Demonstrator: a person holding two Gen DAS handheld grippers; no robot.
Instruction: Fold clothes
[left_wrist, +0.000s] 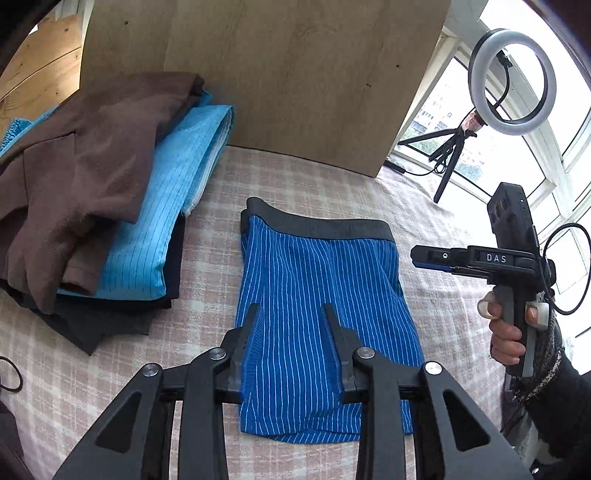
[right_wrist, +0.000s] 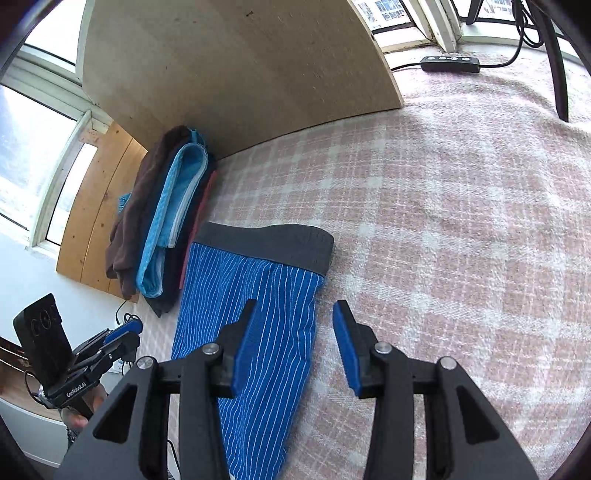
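Observation:
Blue white-striped shorts (left_wrist: 317, 310) with a dark grey waistband (left_wrist: 317, 225) lie flat and folded on the pink checked blanket (left_wrist: 92, 369). My left gripper (left_wrist: 291, 310) hovers open over their lower half, nothing between its fingers. My right gripper (right_wrist: 295, 306) is open too, above the shorts' (right_wrist: 236, 317) right edge and the blanket (right_wrist: 461, 240). In the left wrist view the right gripper (left_wrist: 424, 258) shows from the side, held in a hand off the shorts' right. The left gripper (right_wrist: 125, 332) appears low left in the right wrist view.
A stack of folded clothes (left_wrist: 92, 206), brown on top, light blue and dark below, sits left of the shorts by a wooden board (left_wrist: 277, 74). A ring light on a tripod (left_wrist: 509, 81) stands by the window. A cable remote (right_wrist: 450, 63) lies on the blanket's far side.

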